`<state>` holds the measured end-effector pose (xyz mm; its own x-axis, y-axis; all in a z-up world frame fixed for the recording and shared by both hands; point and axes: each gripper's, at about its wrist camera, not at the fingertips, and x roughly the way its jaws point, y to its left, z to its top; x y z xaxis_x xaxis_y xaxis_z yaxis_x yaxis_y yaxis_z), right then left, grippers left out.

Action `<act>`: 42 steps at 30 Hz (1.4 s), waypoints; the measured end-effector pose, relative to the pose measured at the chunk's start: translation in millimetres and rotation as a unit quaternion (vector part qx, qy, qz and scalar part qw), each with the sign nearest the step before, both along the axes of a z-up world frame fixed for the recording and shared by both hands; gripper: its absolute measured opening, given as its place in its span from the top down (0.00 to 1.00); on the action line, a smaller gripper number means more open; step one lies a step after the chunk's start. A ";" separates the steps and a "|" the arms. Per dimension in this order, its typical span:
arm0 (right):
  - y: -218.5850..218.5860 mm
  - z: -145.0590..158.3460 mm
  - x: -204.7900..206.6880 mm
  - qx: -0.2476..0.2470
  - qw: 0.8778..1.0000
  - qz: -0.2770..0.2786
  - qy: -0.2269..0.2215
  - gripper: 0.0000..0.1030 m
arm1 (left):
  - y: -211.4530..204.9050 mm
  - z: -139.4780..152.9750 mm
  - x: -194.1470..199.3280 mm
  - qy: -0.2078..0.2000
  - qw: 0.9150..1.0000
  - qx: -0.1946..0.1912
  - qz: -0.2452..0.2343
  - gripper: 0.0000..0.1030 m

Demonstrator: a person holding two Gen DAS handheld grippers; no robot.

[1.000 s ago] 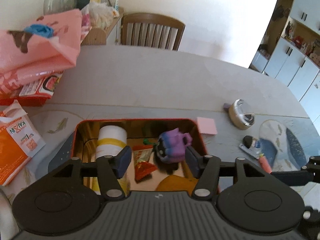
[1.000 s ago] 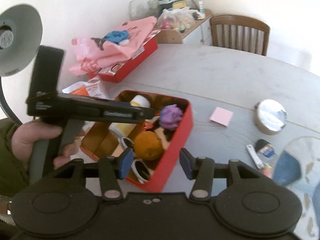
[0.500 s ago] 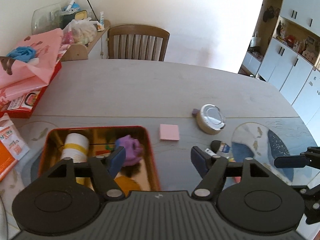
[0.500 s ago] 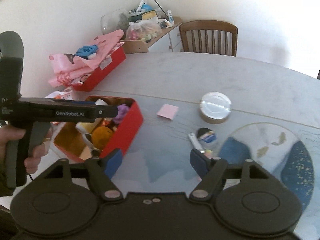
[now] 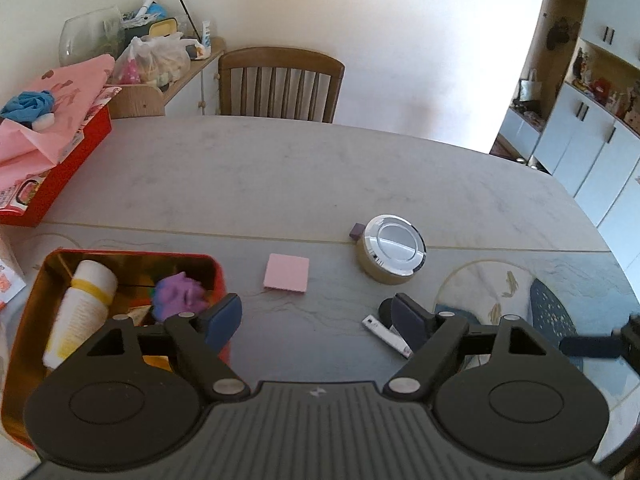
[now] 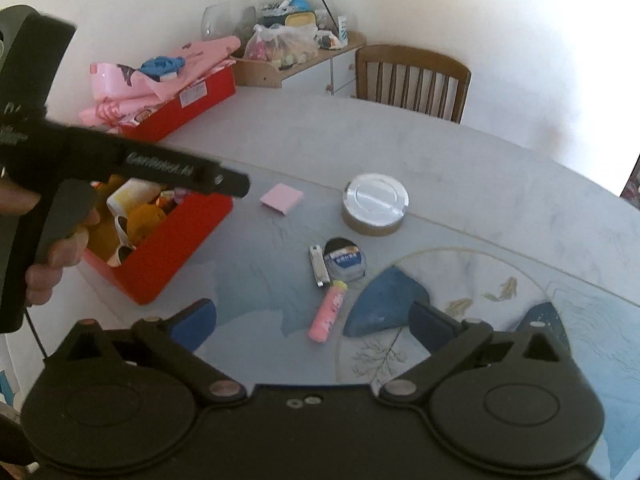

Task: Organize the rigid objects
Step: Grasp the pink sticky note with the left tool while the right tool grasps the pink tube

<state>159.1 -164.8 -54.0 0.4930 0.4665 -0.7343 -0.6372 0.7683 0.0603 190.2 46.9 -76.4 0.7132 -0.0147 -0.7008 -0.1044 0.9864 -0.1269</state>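
Observation:
A red tin box (image 5: 218, 276) at the lower left holds a white bottle (image 5: 86, 300), a purple toy (image 5: 180, 296) and other small items. Loose on the table lie a pink sticky pad (image 5: 287, 273), a round silver-lidded tin (image 5: 394, 248), a nail clipper (image 6: 319, 266), a small black round tin (image 6: 344, 258) and a pink tube (image 6: 330, 316). My left gripper (image 5: 316, 312) hovers just right of the box, its jaws opening with nothing between them. My right gripper (image 6: 312, 318) is also opening, above the pink tube, its pads clear of it.
A person's hand (image 6: 52, 264) holds the left gripper's handle beside the red box (image 6: 168, 240). A red carton (image 5: 60, 168) under a pink bag sits far left. A wooden chair (image 5: 280, 84) stands at the far edge, with a cluttered sideboard (image 5: 168, 60) beside it.
Both grippers swung right, away from the red box and toward the loose items. Both sets of jaws opened wider. The purple toy is no longer between the left fingers.

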 end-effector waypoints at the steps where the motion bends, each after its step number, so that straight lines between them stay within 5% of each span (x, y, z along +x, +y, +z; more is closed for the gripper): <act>1: -1.1 -2.4 1.6 -0.002 1.000 0.002 0.002 0.00 | -2.5 -0.5 3.5 0.000 1.000 0.002 0.003 0.20; 20: 9.3 -30.3 33.1 -0.027 0.999 0.034 0.023 0.02 | -10.8 -38.1 87.8 0.041 0.998 0.026 0.040 0.20; 29: 27.2 -44.7 43.9 -0.040 0.997 0.045 0.040 0.09 | -7.2 -58.5 107.7 0.063 0.997 0.033 0.018 0.21; 42: 44.3 -60.8 53.2 -0.061 0.996 0.046 0.050 0.38 | -8.1 -73.4 108.3 0.069 0.996 0.060 0.010 0.56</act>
